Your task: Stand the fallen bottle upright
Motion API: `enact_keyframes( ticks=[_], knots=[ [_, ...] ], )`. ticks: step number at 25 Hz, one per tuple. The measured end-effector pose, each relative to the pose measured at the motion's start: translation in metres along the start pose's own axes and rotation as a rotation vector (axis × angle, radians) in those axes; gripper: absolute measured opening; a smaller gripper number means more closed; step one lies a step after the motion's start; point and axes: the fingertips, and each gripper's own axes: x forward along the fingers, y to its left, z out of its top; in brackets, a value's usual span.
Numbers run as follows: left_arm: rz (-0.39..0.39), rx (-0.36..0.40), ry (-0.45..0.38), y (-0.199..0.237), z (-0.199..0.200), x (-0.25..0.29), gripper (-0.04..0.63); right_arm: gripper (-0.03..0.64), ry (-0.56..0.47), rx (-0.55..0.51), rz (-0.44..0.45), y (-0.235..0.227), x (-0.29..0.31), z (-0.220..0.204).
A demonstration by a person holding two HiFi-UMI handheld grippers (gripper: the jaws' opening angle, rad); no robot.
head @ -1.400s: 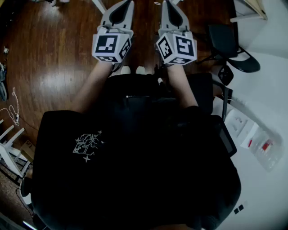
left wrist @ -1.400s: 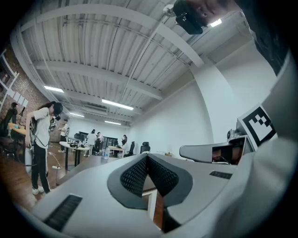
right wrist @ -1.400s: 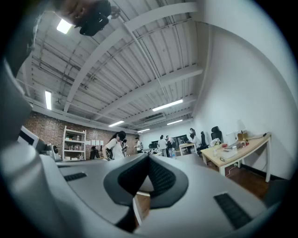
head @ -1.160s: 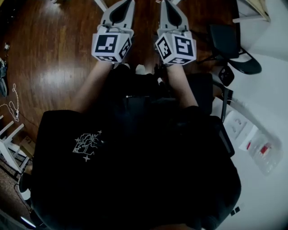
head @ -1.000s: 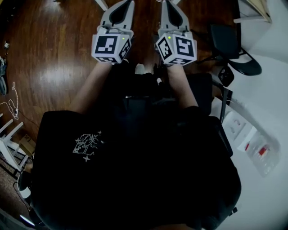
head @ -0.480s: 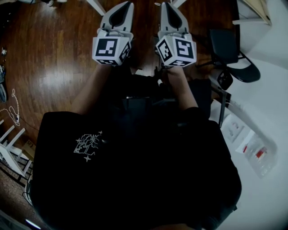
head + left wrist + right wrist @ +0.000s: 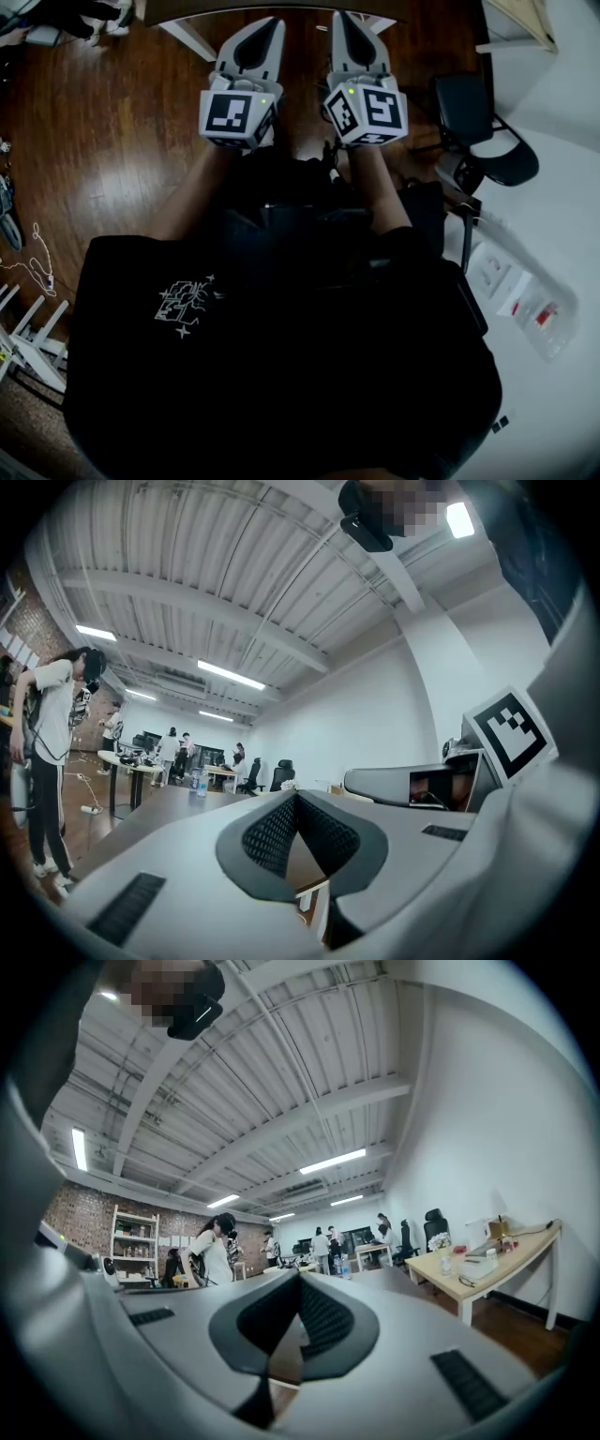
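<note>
Pointing level, left claw (image 7: 296, 796) and right claw (image 7: 300, 1276) shut, empty, bottles (image 7: 197, 781) far ahead.

Table edge (image 7: 300, 7) just ahead — chair (image 7: 464, 103) to rt.

Two hand-held grippers: the left hand-held gripper (image 7: 269, 22) and the right hand-held gripper (image 7: 340, 17), each with one marker cube (image 7: 234, 112), two cubes in all. One black office chair (image 7: 480, 111) in the head view, one shelf rack (image 7: 136, 1237), one pale wooden surface (image 7: 520, 1246). At least five people (image 7: 214, 1251) far off, too small for a sure count.
</note>
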Motion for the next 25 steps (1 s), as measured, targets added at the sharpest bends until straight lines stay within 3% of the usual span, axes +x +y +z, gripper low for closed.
enact_keyframes(
  ticks=[6,17,25],
  knots=[
    [0.0,0.001,-0.006,0.047,-0.001,0.026,0.0,0.014,0.001,-0.021,-0.015,-0.003,0.046,-0.002],
    [0.044,-0.017,0.019,0.091,-0.011,0.068,0.0,0.014,0.022,-0.012,0.014,-0.021,0.111,-0.008],
    [0.128,-0.016,0.073,0.113,-0.018,0.128,-0.002,0.014,0.048,0.021,0.057,-0.073,0.163,-0.016]
  ],
)
